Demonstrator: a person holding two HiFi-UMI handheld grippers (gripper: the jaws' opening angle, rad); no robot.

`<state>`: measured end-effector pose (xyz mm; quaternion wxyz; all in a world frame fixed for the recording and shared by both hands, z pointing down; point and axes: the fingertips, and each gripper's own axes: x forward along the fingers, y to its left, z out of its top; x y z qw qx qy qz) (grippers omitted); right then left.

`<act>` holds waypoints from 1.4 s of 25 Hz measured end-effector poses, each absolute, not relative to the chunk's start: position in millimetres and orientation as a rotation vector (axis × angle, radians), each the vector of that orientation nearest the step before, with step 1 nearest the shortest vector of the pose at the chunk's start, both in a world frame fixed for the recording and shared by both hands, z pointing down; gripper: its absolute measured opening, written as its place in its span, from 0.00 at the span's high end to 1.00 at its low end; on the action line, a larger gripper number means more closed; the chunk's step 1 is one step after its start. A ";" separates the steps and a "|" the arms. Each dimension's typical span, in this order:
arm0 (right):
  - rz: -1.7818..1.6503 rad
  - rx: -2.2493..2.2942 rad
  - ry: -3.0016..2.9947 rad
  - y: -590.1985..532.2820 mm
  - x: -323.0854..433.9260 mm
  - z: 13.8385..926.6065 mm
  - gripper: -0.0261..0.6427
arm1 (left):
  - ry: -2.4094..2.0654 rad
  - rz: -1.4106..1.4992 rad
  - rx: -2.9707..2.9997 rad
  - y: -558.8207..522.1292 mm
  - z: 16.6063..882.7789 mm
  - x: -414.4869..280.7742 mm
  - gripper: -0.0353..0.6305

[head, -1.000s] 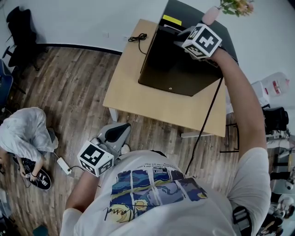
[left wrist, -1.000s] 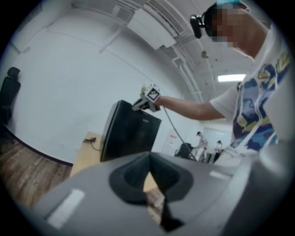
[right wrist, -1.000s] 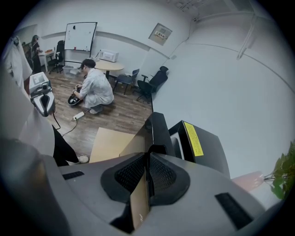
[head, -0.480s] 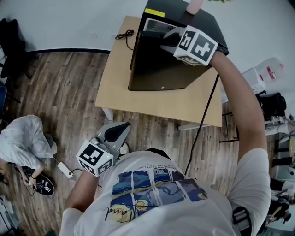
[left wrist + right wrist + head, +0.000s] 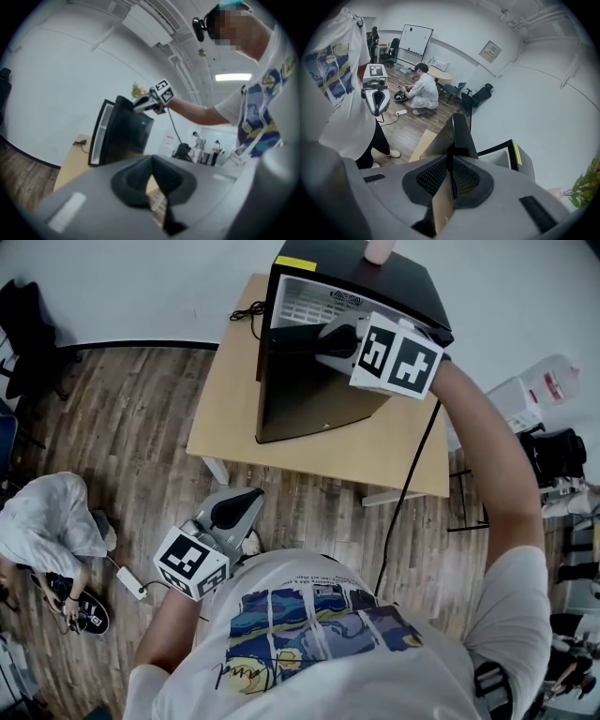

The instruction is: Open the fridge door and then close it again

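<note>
Since a second ago our fridge door (image 5: 305,395) has swung wider off the fridge (image 5: 394,282), its top edge pinched between the closed fingers of our right gripper (image 5: 317,338); we keep pulling along the hinge arc, grip firm, while our left gripper (image 5: 234,514) hangs closed on nothing
</note>
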<state>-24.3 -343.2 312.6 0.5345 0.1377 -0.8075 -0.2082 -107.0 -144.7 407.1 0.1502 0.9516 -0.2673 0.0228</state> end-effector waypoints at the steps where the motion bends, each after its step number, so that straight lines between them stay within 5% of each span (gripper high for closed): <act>1: -0.506 0.313 -1.928 -337.0 -22.9 312.9 0.90 | -0.771 0.063 2.733 -140.6 405.5 -102.6 0.93; 35: -0.783 -0.043 -1.986 -166.6 81.8 313.2 0.87 | -0.971 0.079 2.661 8.7 400.5 36.5 0.93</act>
